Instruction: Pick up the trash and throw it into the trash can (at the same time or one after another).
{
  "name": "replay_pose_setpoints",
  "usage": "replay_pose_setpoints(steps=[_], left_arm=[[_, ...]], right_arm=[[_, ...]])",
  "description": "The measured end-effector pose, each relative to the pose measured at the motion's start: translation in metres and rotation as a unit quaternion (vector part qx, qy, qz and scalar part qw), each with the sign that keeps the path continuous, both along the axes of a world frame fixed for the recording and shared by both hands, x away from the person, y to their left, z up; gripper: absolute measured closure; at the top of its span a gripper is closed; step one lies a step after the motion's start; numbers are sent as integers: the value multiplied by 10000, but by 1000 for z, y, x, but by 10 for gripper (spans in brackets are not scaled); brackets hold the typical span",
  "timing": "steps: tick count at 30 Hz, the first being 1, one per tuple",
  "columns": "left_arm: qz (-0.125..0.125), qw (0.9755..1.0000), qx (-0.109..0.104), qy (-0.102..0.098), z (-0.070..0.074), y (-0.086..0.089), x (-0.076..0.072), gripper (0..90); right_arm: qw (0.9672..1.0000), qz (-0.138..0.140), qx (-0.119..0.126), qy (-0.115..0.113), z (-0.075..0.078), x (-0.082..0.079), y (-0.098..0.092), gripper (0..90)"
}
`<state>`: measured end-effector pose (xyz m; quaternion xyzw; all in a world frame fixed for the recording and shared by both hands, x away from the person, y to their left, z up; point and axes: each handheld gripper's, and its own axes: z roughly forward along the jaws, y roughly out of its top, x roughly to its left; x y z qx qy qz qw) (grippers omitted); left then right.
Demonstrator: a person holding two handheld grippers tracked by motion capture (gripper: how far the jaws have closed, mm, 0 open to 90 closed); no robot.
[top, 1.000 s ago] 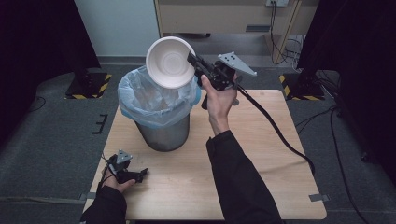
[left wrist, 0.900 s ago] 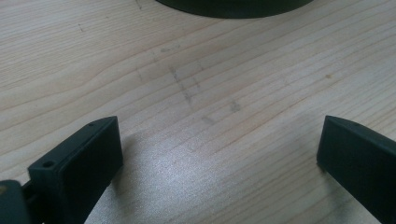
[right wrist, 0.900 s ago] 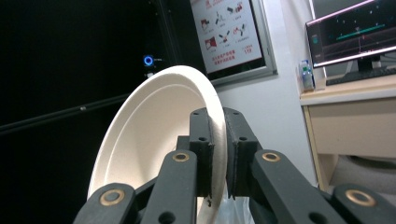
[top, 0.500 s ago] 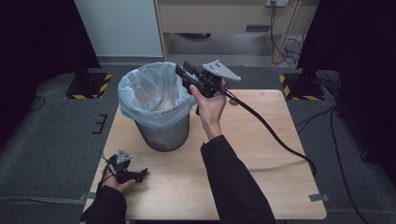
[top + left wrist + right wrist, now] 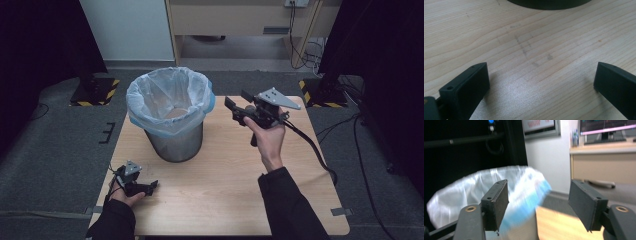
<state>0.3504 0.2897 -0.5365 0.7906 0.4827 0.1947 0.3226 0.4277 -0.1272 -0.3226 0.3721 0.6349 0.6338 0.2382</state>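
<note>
Right gripper [image 5: 234, 106] fingers [image 5: 496, 203] stand wide apart, nothing between them; they have just been opening, and the bowl seen between them a moment ago is gone from the grip. Straight ahead of those fingers, just beyond the tips and a bit lower, sits the bin [image 5: 172, 120] with its pale blue liner bag [image 5: 526, 192] folded over the rim; in the right gripper view the liner fills the gap between the fingers, blurred. Inside the bin a pale round shape lies at the bottom, likely the dropped bowl [image 5: 175, 113], too dim to be sure. Bin stands upright on the worktop [image 5: 225, 185], long axis vertical, mouth open upward. Right gripper points level toward the bin's rim, near it but not touching. Left gripper [image 5: 148, 187] rests low on the worktop near the front edge, fingers [image 5: 471, 87] spread wide over bare wood, holding nothing; the bin's dark base [image 5: 549, 3] is ahead of those fingers, well apart. Right hand is the nearer one to the bin's mouth. Judgement: drop looks done; any further move turns on the right fingers clearing back from the rim.
</note>
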Motion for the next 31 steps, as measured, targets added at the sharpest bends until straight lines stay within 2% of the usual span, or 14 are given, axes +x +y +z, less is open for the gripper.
replay_pose_setpoints(steps=[3,4,5,6,7,12,19,21,22,23,25,26,30,31], left_arm=[[0,10000,1,-1,0,0,0,0],[1,10000,1,-1,0,0,0,0],[1,10000,1,-1,0,0,0,0],[1,10000,1,-2,0,0,0,0],[1,10000,1,-2,0,0,0,0],[1,10000,2,-1,0,0,0,0],[3,10000,1,-3,0,0,0,0],[3,10000,1,-3,0,0,0,0],[4,10000,0,-3,0,0,0,0],[4,10000,0,-3,0,0,0,0],[4,10000,-1,-3,0,0,0,0],[5,10000,0,-3,0,0,0,0],[3,10000,0,-3,0,0,0,0],[3,10000,0,-3,0,0,0,0]], right_arm=[[9997,7,-112,209,-21,-11,-19,298],[9990,42,-219,397,-38,-18,-30,284],[9990,42,-219,397,-38,-18,-30,284],[9973,93,-390,620,-57,-23,-40,272],[9973,93,-390,620,-57,-23,-40,272],[9905,34,-763,1139,-102,-31,-64,259],[9734,-97,-1211,1941,-152,-38,-107,240],[9711,-142,-1284,2008,-157,-38,-113,239],[9659,-267,-1442,2132,-164,-39,-122,225],[9659,-267,-1442,2132,-164,-39,-122,225],[9601,-440,-1682,2191,-172,-40,-134,212],[9601,-440,-1682,2191,-172,-40,-134,212],[9499,-673,-1831,2442,-185,-40,-151,192],[9499,-673,-1831,2442,-185,-40,-151,192]])
